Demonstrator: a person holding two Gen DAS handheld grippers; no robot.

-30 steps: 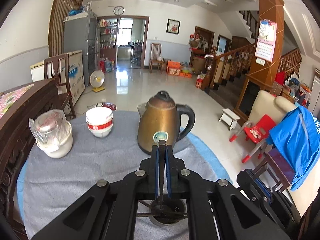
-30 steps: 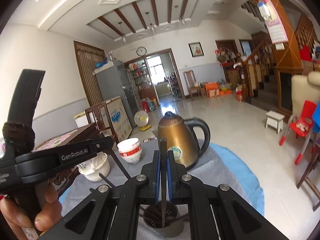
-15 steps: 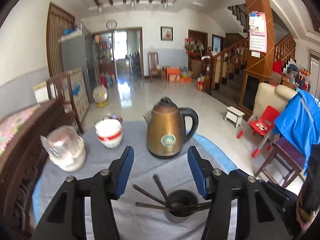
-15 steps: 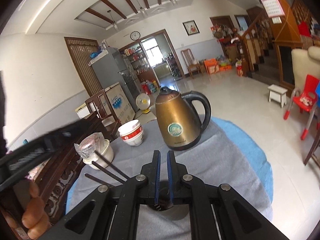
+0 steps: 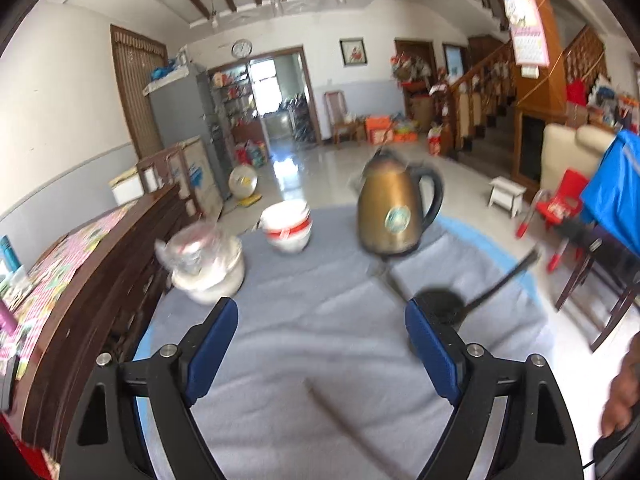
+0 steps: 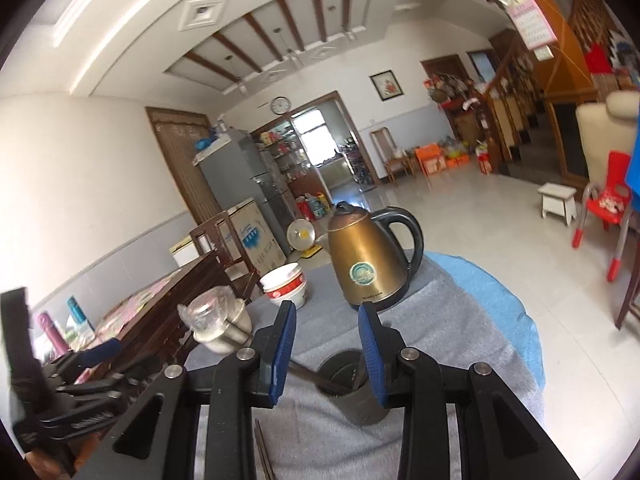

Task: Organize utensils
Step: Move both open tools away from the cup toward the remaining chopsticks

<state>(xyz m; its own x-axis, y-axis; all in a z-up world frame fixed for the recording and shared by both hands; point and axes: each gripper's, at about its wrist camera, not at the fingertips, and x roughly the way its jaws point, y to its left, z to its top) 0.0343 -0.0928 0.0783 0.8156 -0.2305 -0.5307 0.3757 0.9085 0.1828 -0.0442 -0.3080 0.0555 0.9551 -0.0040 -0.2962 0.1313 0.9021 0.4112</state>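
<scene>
Both claws gape empty: the left claw (image 5: 316, 344) above a loose chopstick (image 5: 348, 428) lying on the grey-clothed desk (image 5: 304, 312), the right claw (image 6: 327, 354) above the dark utensil holder (image 6: 352, 396) holding several chopsticks. Judged step: fetching that loose chopstick; next, lower, pinch, carry to the holder.

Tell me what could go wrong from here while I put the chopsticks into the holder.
The dark holder already has chopsticks leaning out over its rim, so a nudge from the open right gripper could tip it or flick them out. A loose chopstick lies on the grey cloth beneath the open left gripper; it could roll off. The kettle stands close behind.
</scene>
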